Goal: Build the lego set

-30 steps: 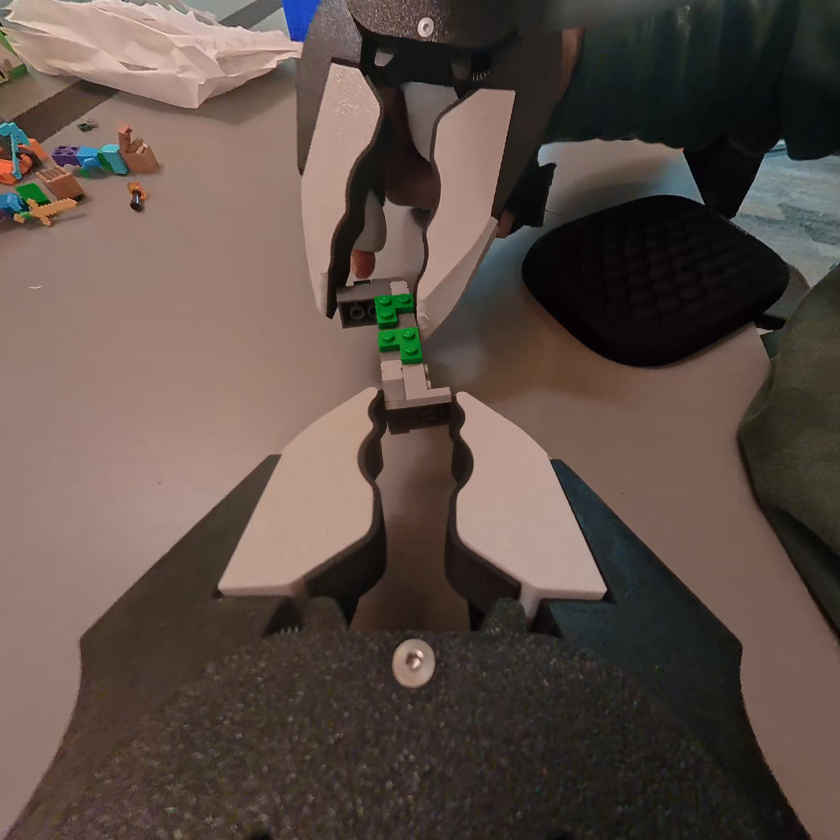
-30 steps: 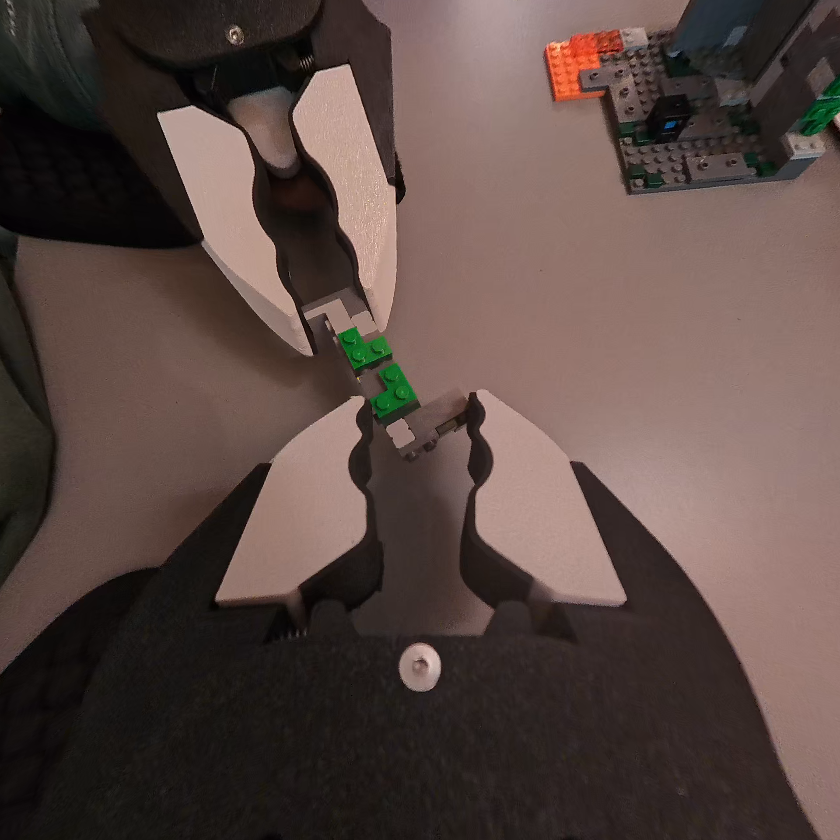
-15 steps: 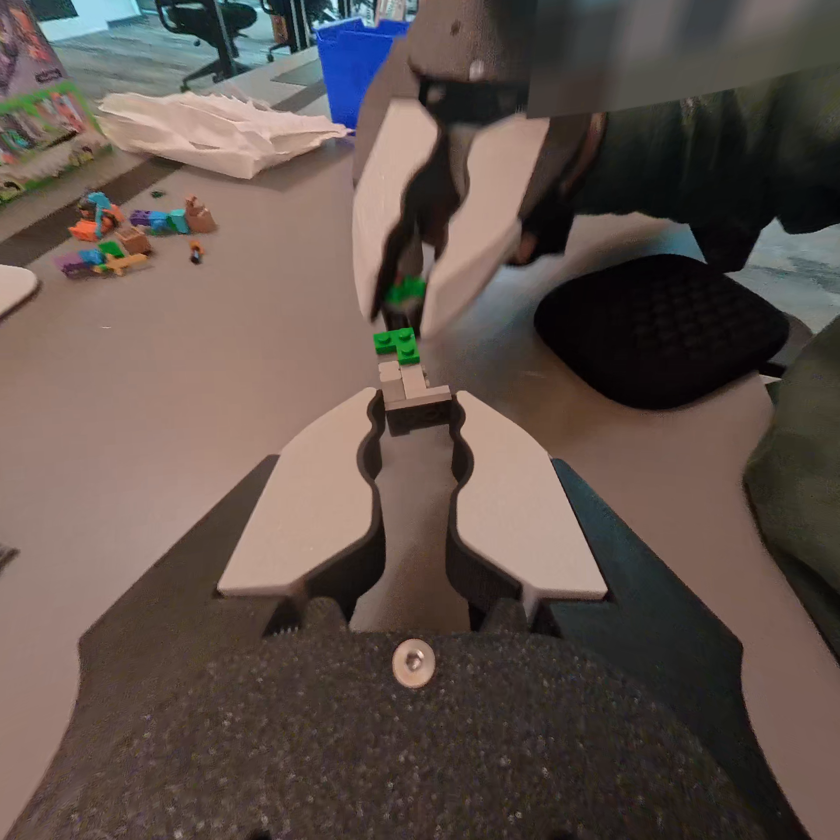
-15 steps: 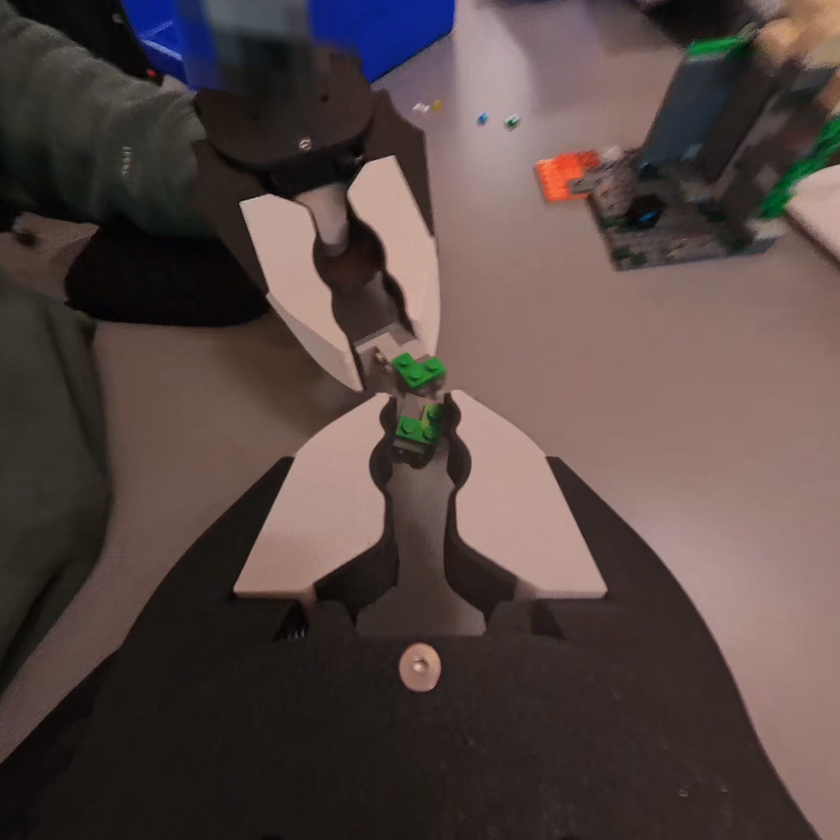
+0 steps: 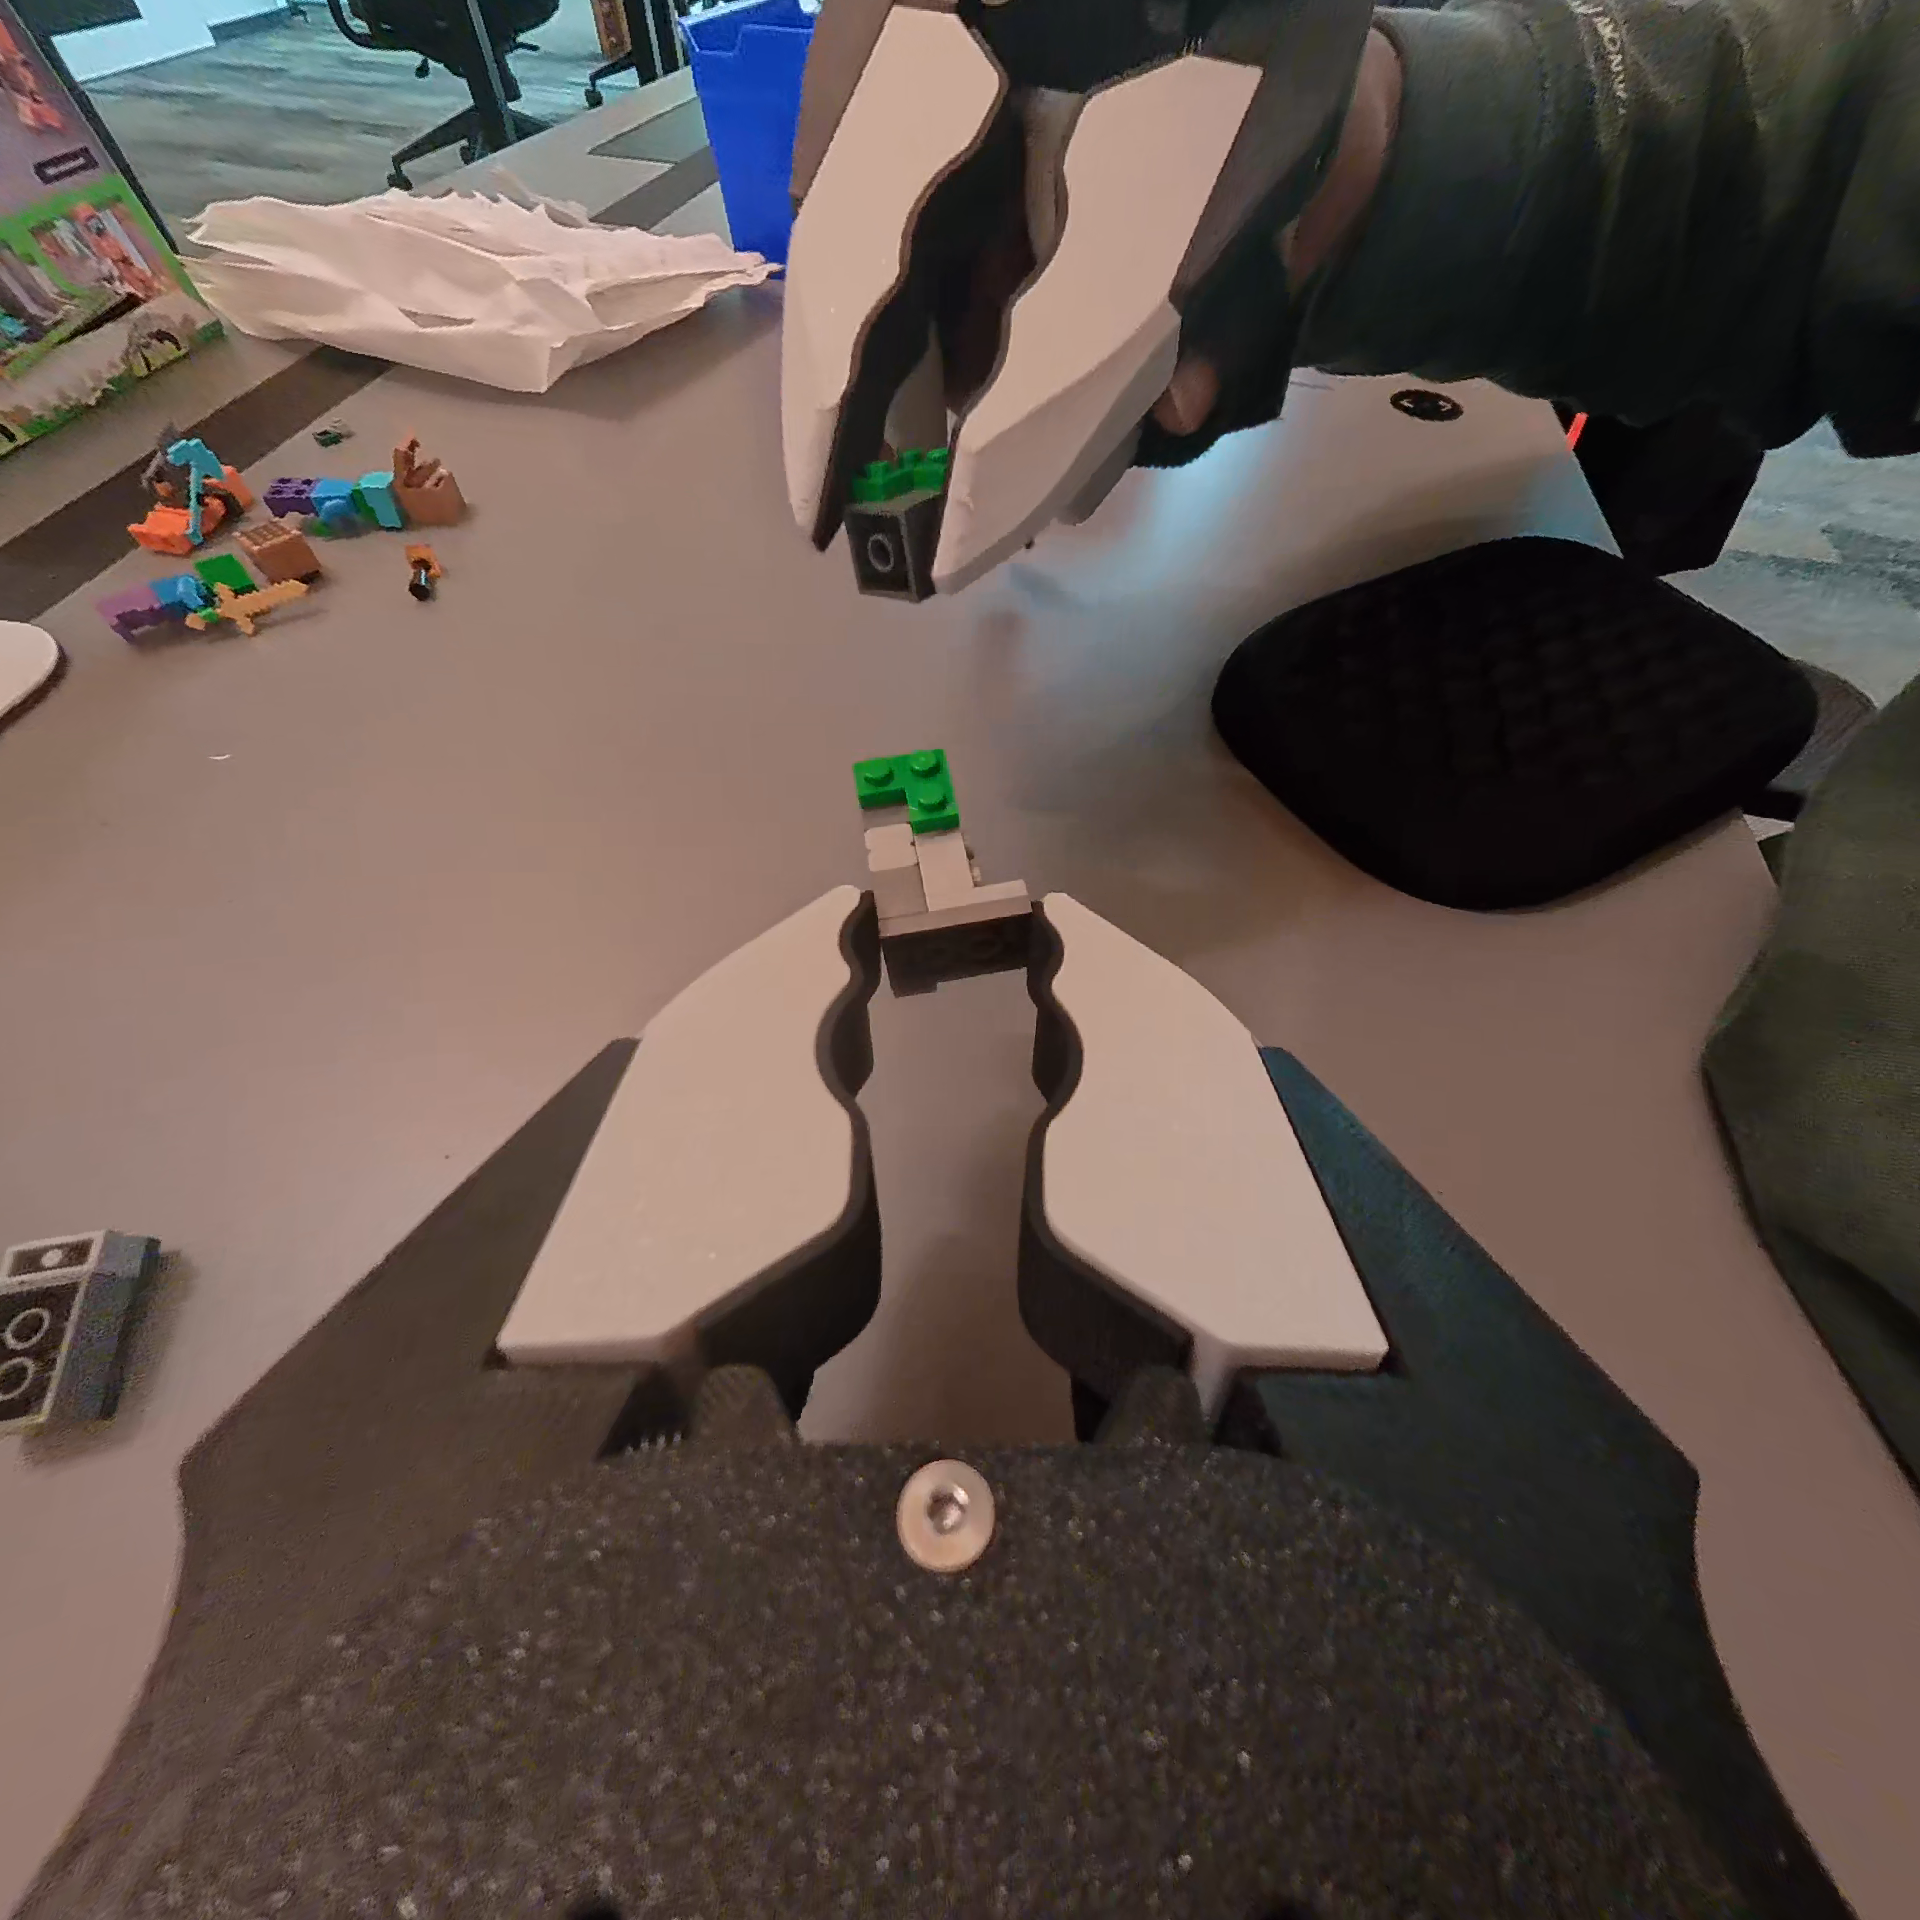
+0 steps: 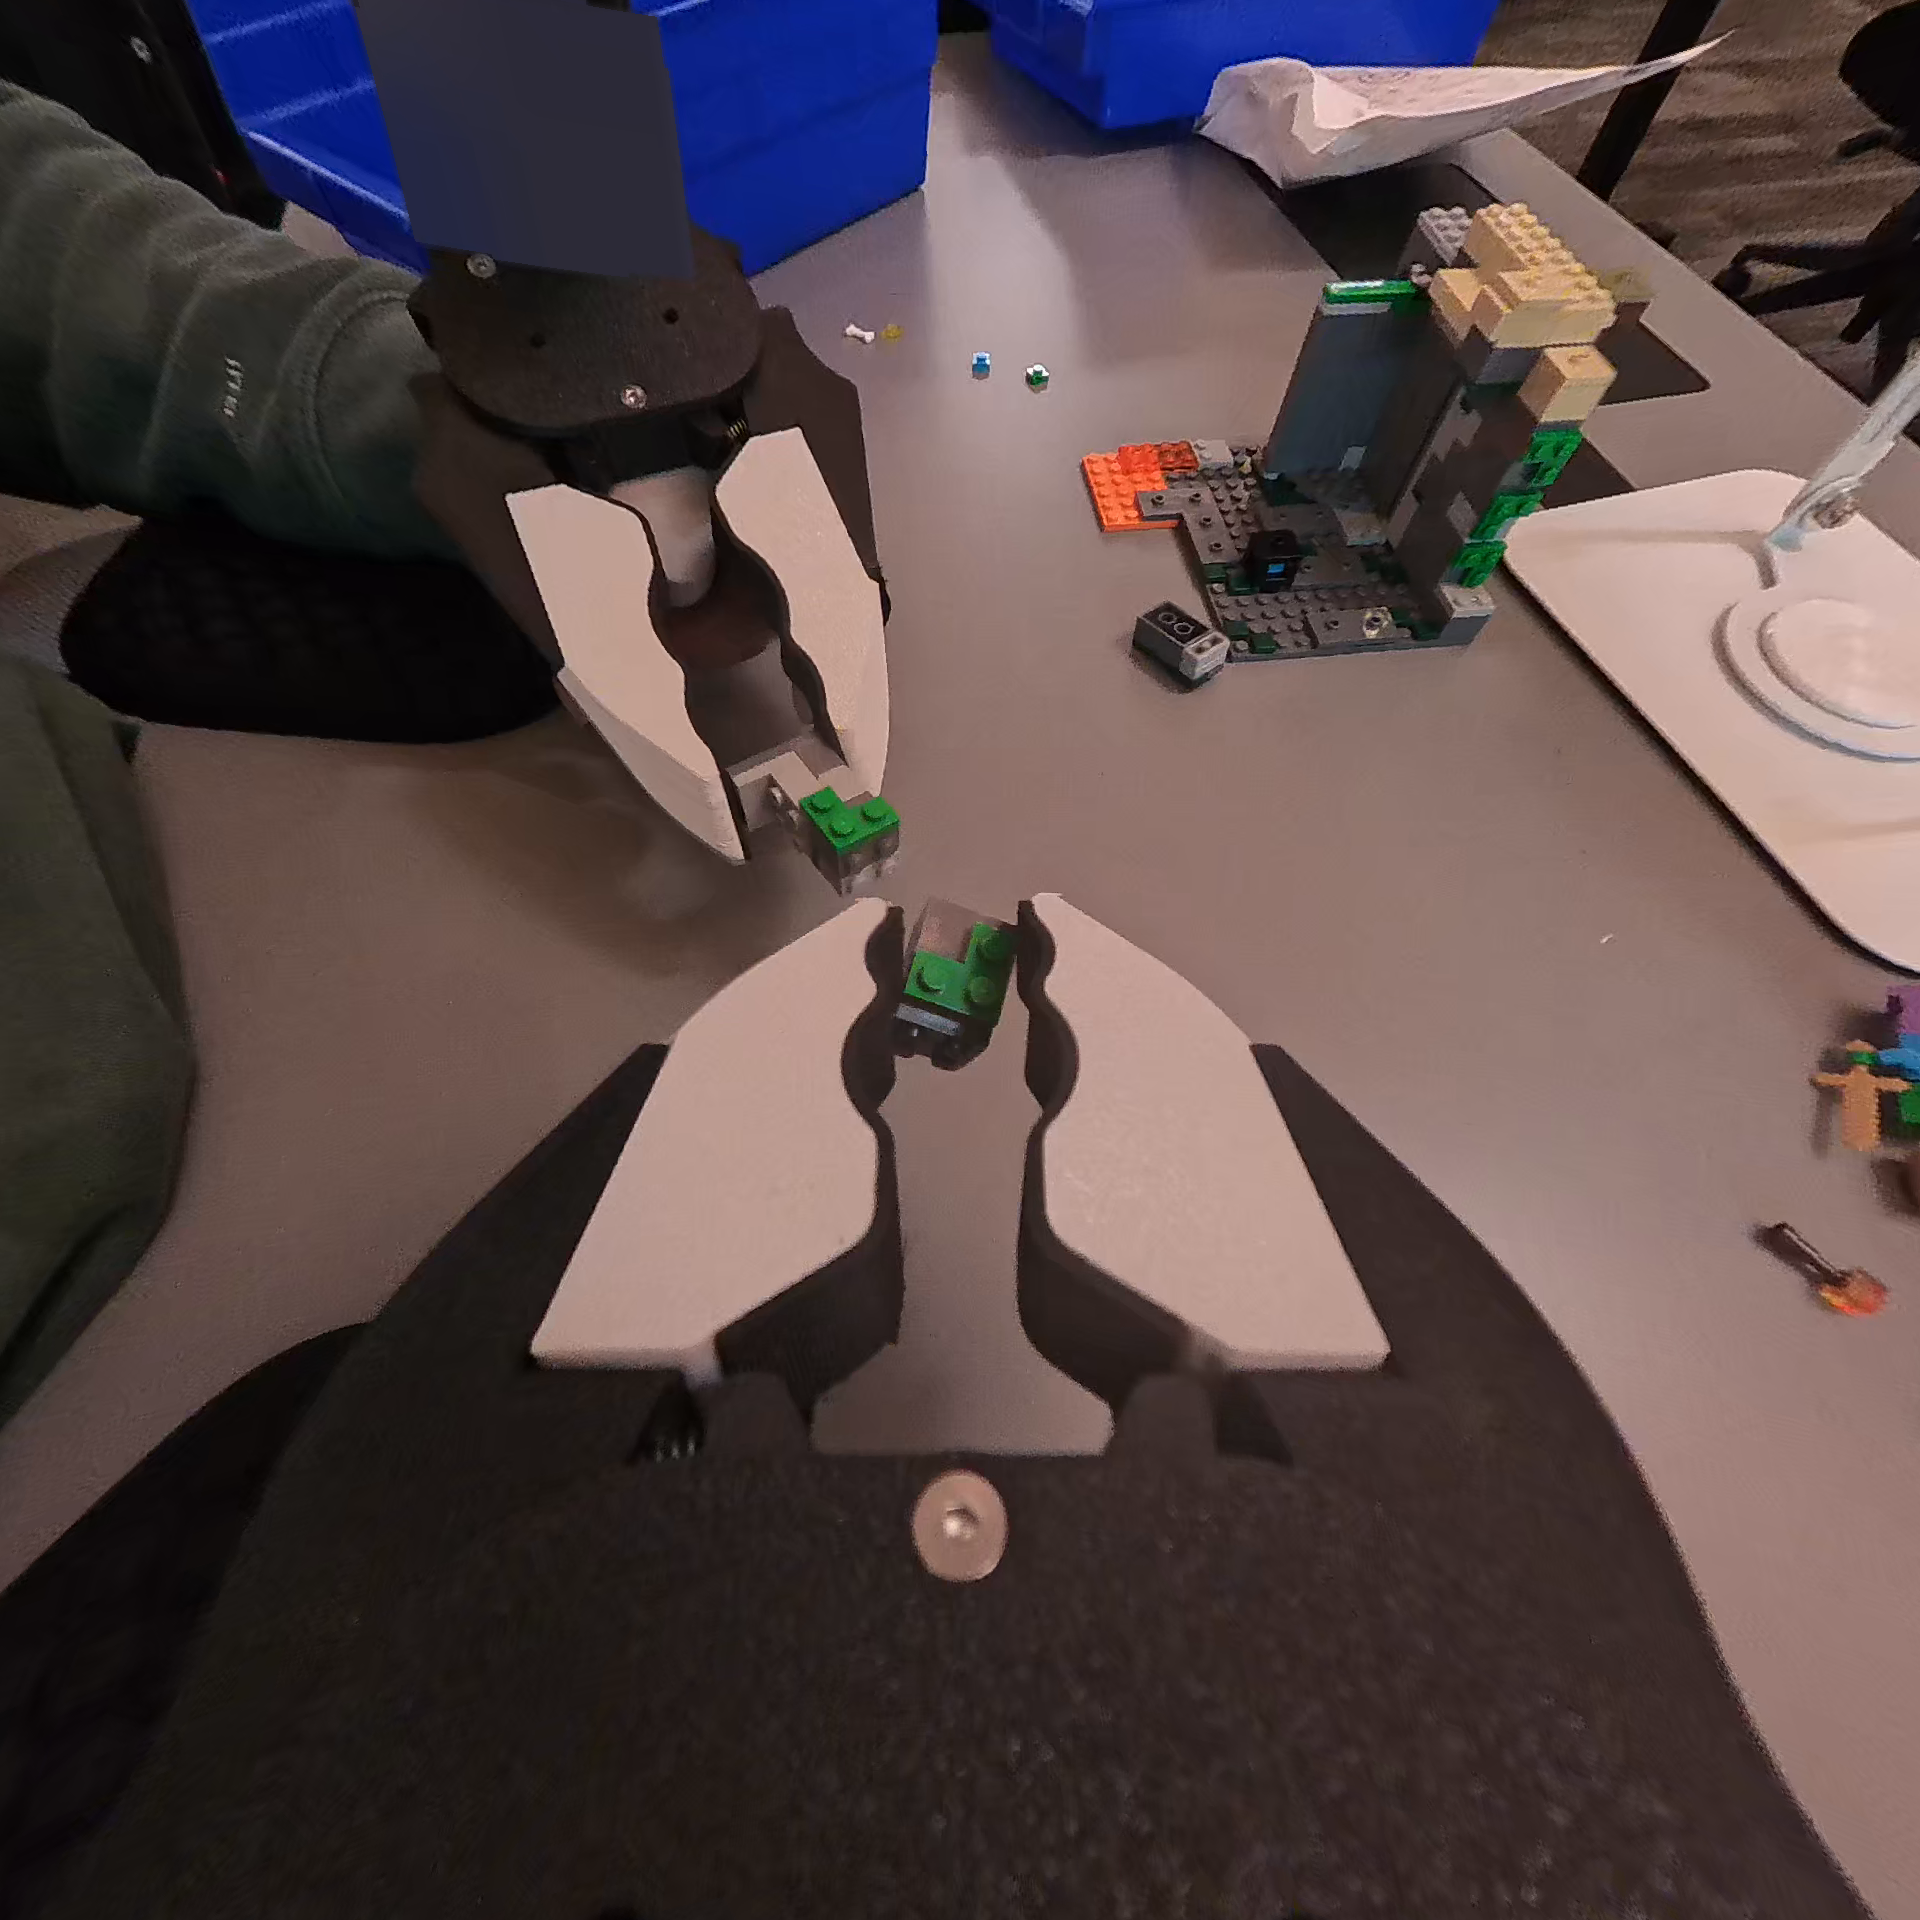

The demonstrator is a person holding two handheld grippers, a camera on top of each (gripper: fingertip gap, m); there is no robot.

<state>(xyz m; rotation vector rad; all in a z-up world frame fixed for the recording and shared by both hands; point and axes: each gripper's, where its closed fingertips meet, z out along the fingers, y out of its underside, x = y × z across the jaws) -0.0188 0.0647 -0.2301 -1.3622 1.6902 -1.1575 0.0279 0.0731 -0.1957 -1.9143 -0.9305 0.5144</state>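
Note:
My left gripper (image 5: 951, 914) is shut on the dark end of a small grey lego piece (image 5: 925, 862) with a green corner plate (image 5: 909, 779) at its far end. It holds the piece just above the grey table. My right gripper (image 5: 888, 540) is shut on a dark grey brick topped with a green plate (image 5: 891, 545), raised above and beyond the left piece, apart from it. In the right wrist view my right gripper (image 6: 954, 914) grips that green-topped brick (image 6: 956, 982). The left gripper (image 6: 800, 821) holds its piece (image 6: 847, 821) close in front.
A part-built lego model (image 6: 1403, 499) stands far right with a loose dark brick (image 6: 1179, 629) beside it. Also in view: a white tray (image 6: 1714, 644), blue bins (image 6: 810, 104), a pile of loose pieces (image 5: 270, 530), a paper bag (image 5: 468, 281) and a black cushion (image 5: 1507, 717). The grippers' ends are close to 7 cm from one another.
The right gripper has shut on the green-topped brick and lifted it up and away from the left gripper's piece. One second ago the two parts lay together. The left gripper has kept its grip.

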